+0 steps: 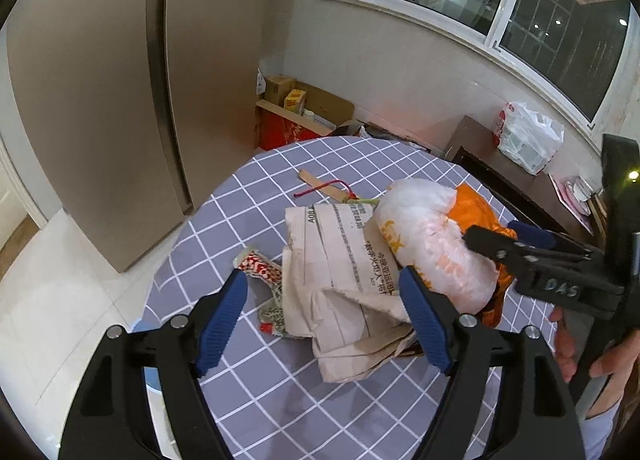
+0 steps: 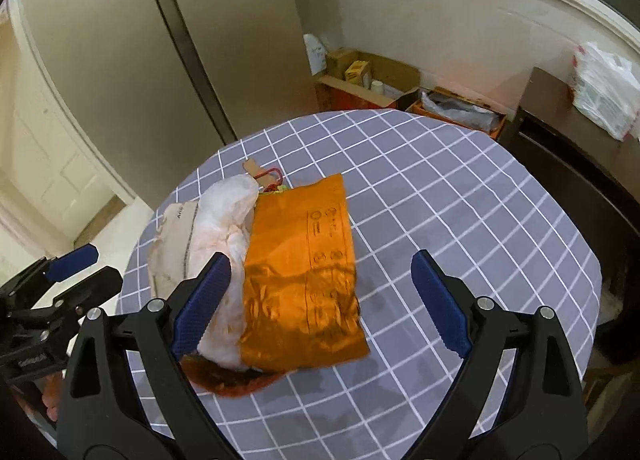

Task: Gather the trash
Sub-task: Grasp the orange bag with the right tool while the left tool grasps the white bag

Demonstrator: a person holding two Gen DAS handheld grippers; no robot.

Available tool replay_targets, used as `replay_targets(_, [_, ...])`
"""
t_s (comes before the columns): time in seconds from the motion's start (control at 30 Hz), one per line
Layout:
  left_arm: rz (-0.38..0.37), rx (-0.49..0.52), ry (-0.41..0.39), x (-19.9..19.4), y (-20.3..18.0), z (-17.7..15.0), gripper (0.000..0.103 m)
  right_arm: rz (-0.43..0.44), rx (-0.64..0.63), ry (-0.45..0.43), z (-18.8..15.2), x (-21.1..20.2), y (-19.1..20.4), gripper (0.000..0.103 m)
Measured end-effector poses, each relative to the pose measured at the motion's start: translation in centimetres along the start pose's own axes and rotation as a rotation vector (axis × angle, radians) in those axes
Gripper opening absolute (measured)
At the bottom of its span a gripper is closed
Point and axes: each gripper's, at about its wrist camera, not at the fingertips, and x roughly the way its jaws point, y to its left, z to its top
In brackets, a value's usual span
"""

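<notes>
A shiny orange foil bag (image 2: 304, 280) and a crumpled white plastic bag (image 1: 432, 244) lie on a table (image 2: 460, 219) covered in grey-blue cloth with a white grid. The folded newspaper (image 1: 340, 260) is beige with black print.

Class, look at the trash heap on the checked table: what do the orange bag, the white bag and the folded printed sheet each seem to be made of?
Orange bag: likely thin foil-like plastic film; it is glossy, with crinkled reflections.
White bag: soft translucent plastic, probably; it bulges, wrinkles and lets orange show through.
Folded printed sheet: looks like matte newsprint or paper; it has sharp creases, printed text and a torn edge.
</notes>
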Motion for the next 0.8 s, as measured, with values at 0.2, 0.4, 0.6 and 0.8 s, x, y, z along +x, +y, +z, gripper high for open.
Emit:
replay_targets(0.2, [0.007, -0.014, 0.000, 0.8, -0.8, 1.0, 0.089, 0.058, 0.035, 0.021, 0.5, 0.9, -0.8, 0.054])
replay_targets(0.4, [-0.037, -0.021, 0.052, 3.6, -3.6, 2.2, 0.091, 0.068, 0.052, -0.019, 0.6, -0.6, -1.7, 0.053])
replay_targets(0.6, [-0.068, -0.034, 0.121, 7.1, -5.0, 2.2, 0.090, 0.043, 0.123, -0.042, 0.5, -1.9, -4.8, 0.053])
replay_targets(0.8, [-0.149, 0.004, 0.115, 7.1, -6.3, 1.6, 0.045, 0.019, 0.149, -0.035, -0.2, -2.7, -6.4, 0.053])
